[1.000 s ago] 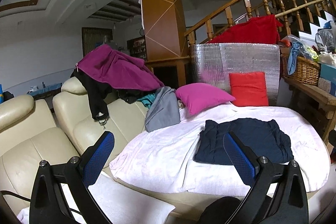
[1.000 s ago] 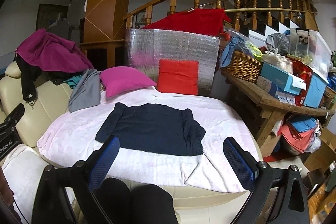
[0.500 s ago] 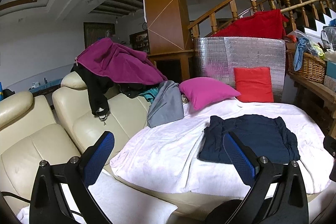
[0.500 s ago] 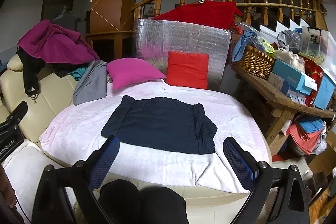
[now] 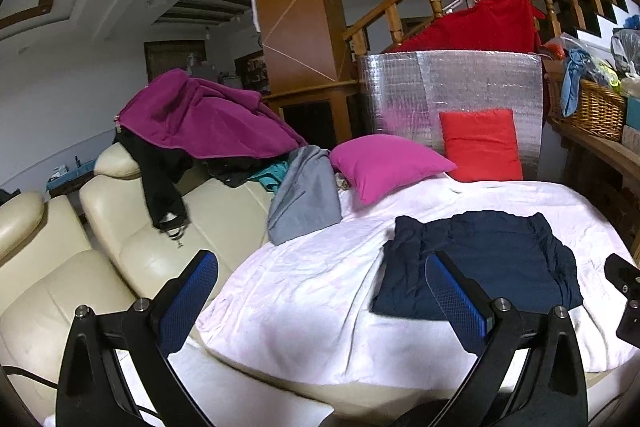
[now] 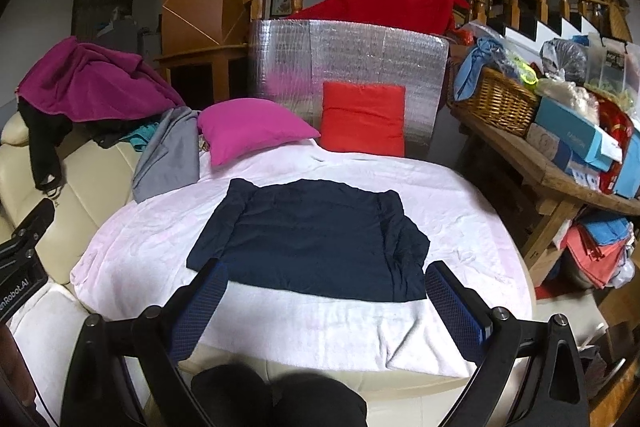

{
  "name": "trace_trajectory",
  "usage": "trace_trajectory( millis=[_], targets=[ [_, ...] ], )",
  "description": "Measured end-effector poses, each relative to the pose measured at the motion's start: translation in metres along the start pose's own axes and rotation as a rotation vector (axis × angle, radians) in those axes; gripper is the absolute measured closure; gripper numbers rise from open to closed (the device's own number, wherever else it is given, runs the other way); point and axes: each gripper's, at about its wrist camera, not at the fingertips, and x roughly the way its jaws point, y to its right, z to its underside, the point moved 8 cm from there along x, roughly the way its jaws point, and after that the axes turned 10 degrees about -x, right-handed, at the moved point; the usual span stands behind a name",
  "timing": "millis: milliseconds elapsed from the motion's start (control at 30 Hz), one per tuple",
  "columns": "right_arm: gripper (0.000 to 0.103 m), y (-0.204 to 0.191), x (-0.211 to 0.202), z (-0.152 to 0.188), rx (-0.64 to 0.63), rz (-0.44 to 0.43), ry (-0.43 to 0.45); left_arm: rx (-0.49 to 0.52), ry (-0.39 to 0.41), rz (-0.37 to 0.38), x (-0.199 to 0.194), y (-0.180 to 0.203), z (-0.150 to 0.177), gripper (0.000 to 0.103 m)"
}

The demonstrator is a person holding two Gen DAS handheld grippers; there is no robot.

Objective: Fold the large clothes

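A navy blue garment [image 6: 316, 235] lies flat, partly folded, on a white blanket [image 6: 360, 327] over a round cushion; it also shows in the left wrist view [image 5: 492, 263]. My right gripper [image 6: 320, 303] is open and empty, hovering above the garment's near edge. My left gripper [image 5: 320, 295] is open and empty, to the left of the garment over the blanket [image 5: 304, 291]. A pile of clothes, with a magenta one [image 5: 204, 123] on top and a grey one [image 5: 304, 199], hangs on the sofa back.
A cream leather sofa [image 5: 60, 267] stands at left. A pink pillow [image 6: 248, 127] and a red pillow [image 6: 362, 119] lean against a silver foil panel [image 6: 348, 55]. A wooden bench [image 6: 552, 179] with a wicker basket [image 6: 496, 103] and boxes is at right.
Both grippers have moved forward and lower toward the cushion; the navy garment looms larger. Both stay open and empty.
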Motion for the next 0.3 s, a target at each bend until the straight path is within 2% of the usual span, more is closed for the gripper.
trace_trajectory(
  millis=[67,167,233,300],
  targets=[
    [0.002,0.002,0.015,-0.005,-0.006,0.004,-0.007,-0.001,0.001,0.009,0.011,0.008,-0.003,0.000],
    [0.002,0.015,0.042,-0.012,0.014,-0.006,-0.005,-0.039,-0.015,0.080,0.043,0.019,-0.006,0.000],
    [0.002,0.034,0.068,-0.014,0.047,0.003,-0.008,-0.097,-0.067,0.101,0.089,0.019,-0.003,0.000],
    [0.002,0.073,0.112,-0.010,0.084,0.046,-0.005,-0.153,-0.139,0.105,0.156,0.015,0.006,0.000]
  ],
)
